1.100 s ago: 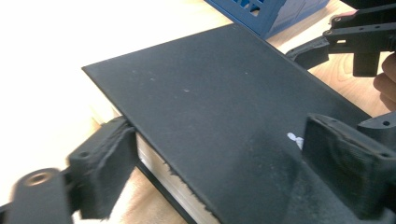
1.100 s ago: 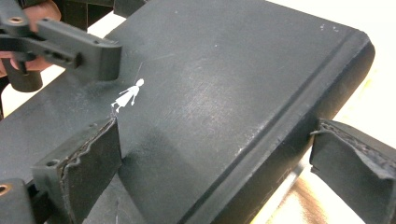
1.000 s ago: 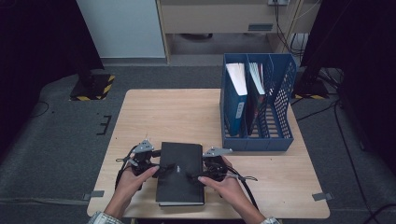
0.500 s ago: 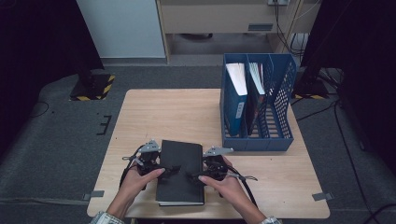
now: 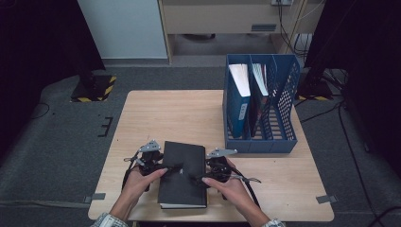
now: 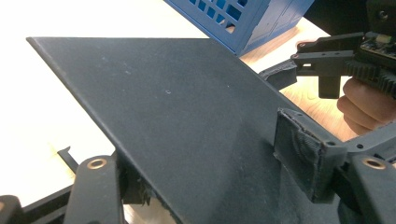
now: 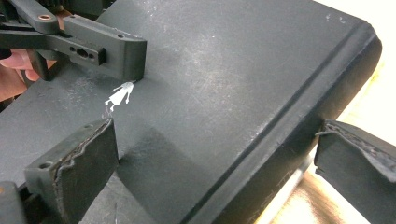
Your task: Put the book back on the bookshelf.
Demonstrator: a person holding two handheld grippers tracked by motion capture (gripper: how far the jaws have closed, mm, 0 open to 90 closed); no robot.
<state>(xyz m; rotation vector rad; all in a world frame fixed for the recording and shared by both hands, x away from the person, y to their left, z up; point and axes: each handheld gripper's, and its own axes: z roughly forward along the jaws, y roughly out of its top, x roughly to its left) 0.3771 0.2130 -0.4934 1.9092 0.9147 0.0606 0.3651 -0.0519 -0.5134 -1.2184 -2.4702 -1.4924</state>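
A closed black hardcover book [image 5: 182,176] lies flat near the table's front edge, between the person's two hands. My left gripper [image 5: 165,169] is at the book's left edge and open; in the left gripper view [image 6: 201,163] one jaw sits under the cover's edge [image 6: 187,116] and the other rests on top. My right gripper [image 5: 199,178] is open at the right edge. It straddles the spine [image 7: 289,126], with one pad [image 7: 79,158] on the cover and the other pad [image 7: 355,158] beside the spine. A small white figure [image 7: 119,95] is printed on the cover.
A blue mesh file rack [image 5: 261,142] stands at the table's right rear, holding a blue binder [image 5: 239,97] and other upright files. The wooden tabletop [image 5: 170,113] stretches bare behind the book. Cables trail from both grippers toward the front edge.
Both grippers have edged inward onto the book's cover. The book has barely shifted, a touch away from the person.
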